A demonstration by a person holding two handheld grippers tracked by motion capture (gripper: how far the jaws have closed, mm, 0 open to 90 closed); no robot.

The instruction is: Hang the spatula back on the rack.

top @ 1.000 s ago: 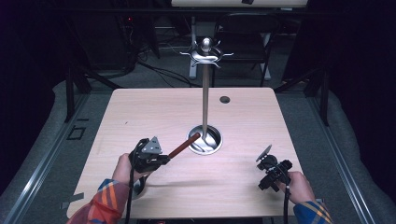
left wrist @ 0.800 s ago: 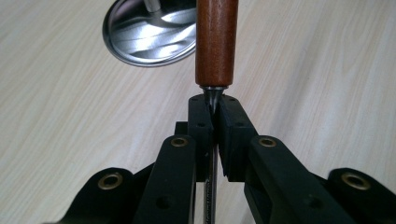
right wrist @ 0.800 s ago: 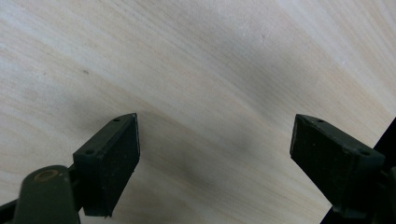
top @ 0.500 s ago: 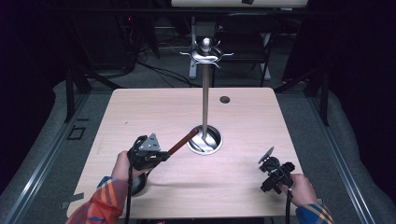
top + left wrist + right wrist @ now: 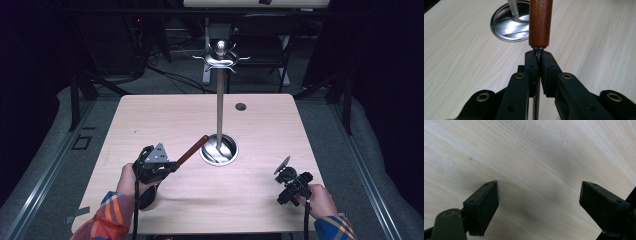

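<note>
Left gripper [image 5: 172,164] sits front-left on the table, jaws clamped tight on the thin metal shank of a utensil with a wooden handle [image 5: 192,150]. In the left gripper view [image 5: 537,61] the black pads pinch the metal just below the reddish-brown handle [image 5: 540,22], which runs straight out from the jaw tips. What kind of utensil it is can't be told; the working end is hidden behind the jaws. In the high view the handle slants up and right from the gripper, its free end next to the round metal base [image 5: 219,149] of the utensil stand, not clearly touching it. The base [image 5: 510,23] shows shiny and dish-shaped, with the stand's pole rising from it. The pole [image 5: 220,102] stands upright and carries a hook crown [image 5: 220,54] on top.

Right gripper [image 5: 286,167] is front-right, well apart from the stand, held low over bare wood. Right gripper view [image 5: 539,195]: jaws spread wide, nothing between them, just the light wooden table [image 5: 536,152] below. Small dark hole [image 5: 240,106] in the tabletop near the far edge.
</note>
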